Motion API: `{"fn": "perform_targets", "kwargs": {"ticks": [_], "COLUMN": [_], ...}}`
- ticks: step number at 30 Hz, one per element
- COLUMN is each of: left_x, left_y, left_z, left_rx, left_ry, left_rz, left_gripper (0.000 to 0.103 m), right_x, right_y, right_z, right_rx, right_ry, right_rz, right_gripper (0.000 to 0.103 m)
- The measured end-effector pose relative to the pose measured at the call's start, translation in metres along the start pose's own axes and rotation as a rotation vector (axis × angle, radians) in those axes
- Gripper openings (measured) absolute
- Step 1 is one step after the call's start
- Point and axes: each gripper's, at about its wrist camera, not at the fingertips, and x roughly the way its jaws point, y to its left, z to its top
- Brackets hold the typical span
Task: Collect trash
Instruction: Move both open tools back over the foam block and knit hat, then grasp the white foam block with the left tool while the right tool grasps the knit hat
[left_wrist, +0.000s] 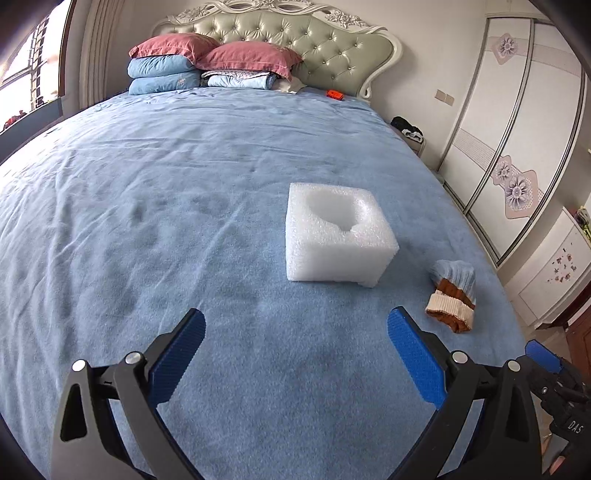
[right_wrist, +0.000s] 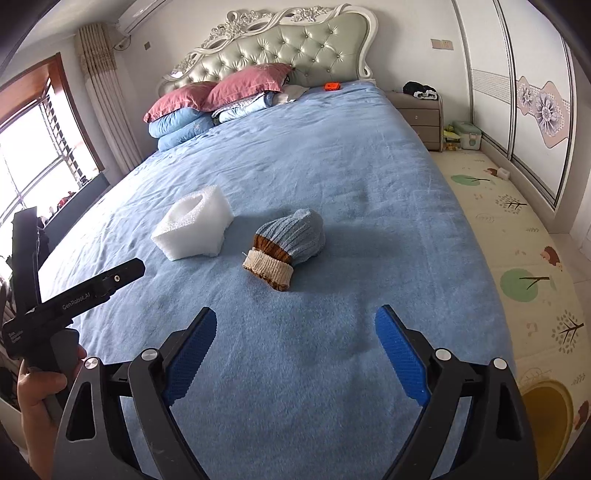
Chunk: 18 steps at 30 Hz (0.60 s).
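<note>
A white foam packing block (left_wrist: 338, 236) with a hollow in its top lies on the blue bed cover (left_wrist: 184, 221); it also shows in the right wrist view (right_wrist: 194, 227). A knitted hat (left_wrist: 454, 291), blue with brown and cream bands, lies just right of it, and shows in the right wrist view (right_wrist: 290, 245). My left gripper (left_wrist: 295, 325) is open and empty, short of the foam block. My right gripper (right_wrist: 295, 325) is open and empty, short of the hat. The left gripper's body (right_wrist: 74, 295) shows at the left of the right wrist view.
Stacked pillows (left_wrist: 207, 62) and folded bedding lie at the tufted headboard (left_wrist: 314, 40). A small orange object (left_wrist: 334, 94) lies near the headboard. A nightstand (right_wrist: 421, 114) and wardrobe doors (right_wrist: 524, 92) stand to the right, beside a patterned floor mat (right_wrist: 517, 258). A window (right_wrist: 29, 155) is at the left.
</note>
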Motion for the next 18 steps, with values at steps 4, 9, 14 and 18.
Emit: {"fn": "perform_targets", "kwargs": {"ticks": [4, 9, 14, 18], "left_x": [0.012, 0.024, 0.030, 0.035], "left_y": [-0.004, -0.004, -0.005, -0.011], "left_z": [0.014, 0.025, 0.023, 0.021], "left_rx": [-0.007, 0.001, 0.005, 0.032], "left_ry": [0.006, 0.009, 0.017, 0.024], "left_rz": [-0.027, -0.027, -0.058, -0.052], "left_gripper": [0.099, 0.099, 0.099, 0.099], "right_x": [0.025, 0.055, 0.095, 0.105], "right_y": [0.007, 0.008, 0.007, 0.003], "right_z": [0.020, 0.042, 0.051, 0.047], "right_rx": [-0.022, -0.019, -0.005, 0.000], "right_ry": [0.017, 0.034, 0.132, 0.129], "right_rz": [-0.010, -0.003, -0.033, 0.003], "right_gripper": [0.085, 0.084, 0.083, 0.050]}}
